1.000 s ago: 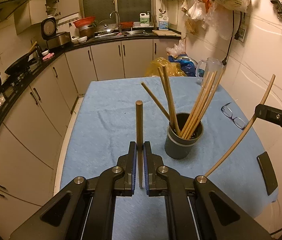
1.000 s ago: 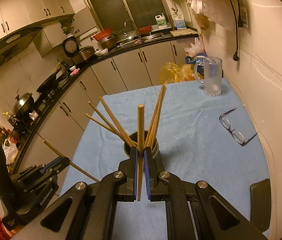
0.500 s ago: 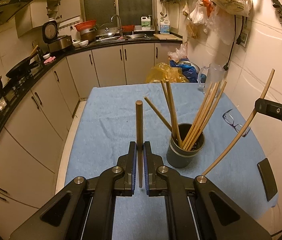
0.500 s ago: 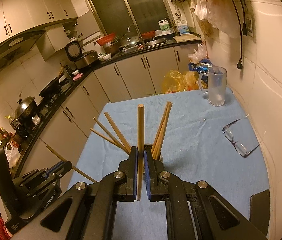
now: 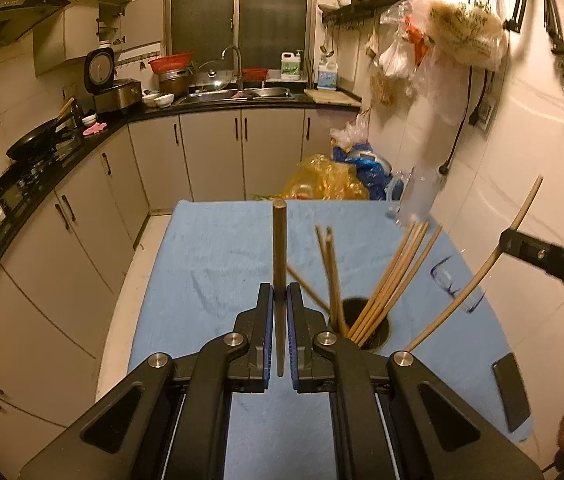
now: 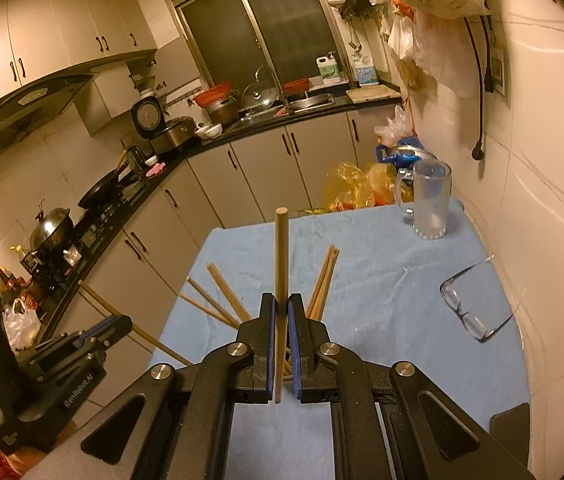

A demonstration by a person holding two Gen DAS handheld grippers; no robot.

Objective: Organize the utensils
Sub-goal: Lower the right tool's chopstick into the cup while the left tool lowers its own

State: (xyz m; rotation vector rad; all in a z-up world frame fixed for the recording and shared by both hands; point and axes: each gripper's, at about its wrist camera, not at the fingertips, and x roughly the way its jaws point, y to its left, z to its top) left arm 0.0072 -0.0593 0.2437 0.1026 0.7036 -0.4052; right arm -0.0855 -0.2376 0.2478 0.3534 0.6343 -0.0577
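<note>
My left gripper point(image 5: 279, 294) is shut on a dark wooden chopstick point(image 5: 279, 248) that points forward. A dark grey utensil holder point(image 5: 378, 334) with several chopsticks point(image 5: 386, 276) sits just right of and below its fingers. My right gripper point(image 6: 281, 304) is shut on a light wooden chopstick point(image 6: 281, 256) and hovers above the holder, which its fingers hide; several chopsticks point(image 6: 222, 294) fan out around them. The right gripper point(image 5: 554, 258) also shows at the right in the left wrist view with its chopstick point(image 5: 478, 276). The left gripper point(image 6: 94, 334) shows at the lower left in the right wrist view.
The table has a blue cloth point(image 6: 382, 280). A glass mug point(image 6: 430, 204) stands at its far right corner. Eyeglasses point(image 6: 470, 308) lie near the right edge by the wall. A dark phone point(image 5: 512, 392) lies at the near right. Kitchen cabinets point(image 5: 82, 216) run along the left.
Both grippers have risen and moved closer over the holder, which now sits lower in both views. Each still holds its chopstick.
</note>
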